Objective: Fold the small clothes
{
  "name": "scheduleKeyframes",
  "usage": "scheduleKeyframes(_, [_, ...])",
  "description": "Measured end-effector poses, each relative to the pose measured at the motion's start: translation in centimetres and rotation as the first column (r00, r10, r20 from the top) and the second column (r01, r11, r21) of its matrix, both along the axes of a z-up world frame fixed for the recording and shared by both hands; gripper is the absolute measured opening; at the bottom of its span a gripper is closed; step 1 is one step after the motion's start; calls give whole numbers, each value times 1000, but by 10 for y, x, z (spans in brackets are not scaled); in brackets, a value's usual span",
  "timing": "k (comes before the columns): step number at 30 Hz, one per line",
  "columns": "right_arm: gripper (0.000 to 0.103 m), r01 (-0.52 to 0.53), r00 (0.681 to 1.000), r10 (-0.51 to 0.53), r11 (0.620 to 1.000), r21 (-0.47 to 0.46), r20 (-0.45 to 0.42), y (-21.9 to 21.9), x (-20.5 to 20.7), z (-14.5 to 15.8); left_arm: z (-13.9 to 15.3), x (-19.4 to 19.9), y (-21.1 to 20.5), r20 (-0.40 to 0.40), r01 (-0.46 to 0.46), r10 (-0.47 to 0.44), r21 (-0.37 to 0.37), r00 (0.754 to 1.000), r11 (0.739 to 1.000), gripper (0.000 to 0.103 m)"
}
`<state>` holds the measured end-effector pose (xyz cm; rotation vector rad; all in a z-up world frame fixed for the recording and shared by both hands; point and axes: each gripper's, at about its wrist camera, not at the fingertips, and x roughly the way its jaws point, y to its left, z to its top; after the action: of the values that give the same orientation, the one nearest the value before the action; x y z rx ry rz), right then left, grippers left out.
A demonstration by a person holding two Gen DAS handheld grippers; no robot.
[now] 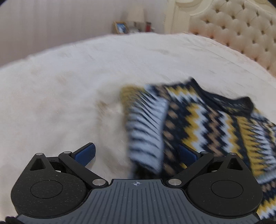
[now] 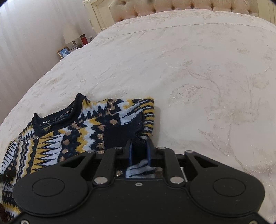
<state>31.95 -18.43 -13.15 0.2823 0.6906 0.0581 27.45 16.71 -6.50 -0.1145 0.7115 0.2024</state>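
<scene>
A small knitted sweater (image 1: 198, 120) in navy, yellow, white and tan zigzags lies on the cream bedspread (image 1: 69, 86). In the left wrist view its striped sleeve (image 1: 146, 129) is blurred and folded over between the fingers of my left gripper (image 1: 136, 153), whose blue pads stand wide apart and open. In the right wrist view the sweater (image 2: 69, 137) lies at lower left with its navy collar (image 2: 57, 118) up. My right gripper (image 2: 139, 151) has its fingers close together, with the dark knit at the folded sleeve's edge bunched between the pads.
The embroidered bedspread (image 2: 207, 69) stretches away to a tufted headboard (image 2: 172, 5). Beside the bed stands a nightstand with a picture frame (image 2: 63, 51), a lamp (image 2: 72, 34) and a red bottle (image 2: 84, 40). Pale curtains hang behind it.
</scene>
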Motion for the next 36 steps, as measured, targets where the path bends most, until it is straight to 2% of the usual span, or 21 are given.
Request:
scheduleKeyframes(2, [39, 7, 1000, -7, 1000, -1, -7, 0, 1, -1, 2, 7, 11, -9, -73, 73, 36, 997, 997, 103])
scheduleKeyframes(4, [44, 16, 1000, -16, 1000, 3, -6, -1, 2, -2, -5, 13, 24, -45, -116, 116, 1, 992, 993, 103])
scheduleKeyframes(6, [52, 25, 1000, -25, 1000, -1, -4, -1, 2, -2, -15, 16, 31, -55, -118, 115, -44, 992, 992, 103])
scheduleKeyframes(9, [66, 32, 999, -32, 999, 13, -4, -4, 2, -3, -20, 17, 28, -31, -114, 113, -35, 993, 993, 103])
scheduleKeyframes(16, [90, 48, 999, -51, 986, 162, 16, -16, -2, -1, -21, 10, 34, 18, -95, 97, -80, 995, 992, 103])
scheduleKeyframes(20, [93, 75, 995, -89, 972, 221, 54, -22, -7, 1, -10, -5, 33, 28, -84, 87, -90, 996, 992, 103])
scheduleKeyframes(22, [99, 88, 992, -107, 969, 230, 70, -24, -9, 2, -4, -17, 30, 28, -66, 69, -95, 997, 993, 103])
scheduleKeyframes(25, [101, 92, 990, -114, 966, 241, 78, -23, -12, 5, 5, -43, 28, 19, -39, 42, -142, 999, 989, 103])
scheduleKeyframes(28, [101, 65, 992, -87, 973, 221, 92, -19, -19, 12, 12, -72, 25, 15, -13, 16, -182, 1000, 983, 103])
scheduleKeyframes(32, [102, 29, 991, -49, 987, 157, 121, -8, -39, 20, 20, -113, 15, 0, 60, -61, -169, 998, 984, 103])
scheduleKeyframes(36, [102, 20, 992, -42, 984, 177, 119, -2, -61, 24, 24, -152, 3, -16, 117, -121, -155, 993, 981, 103])
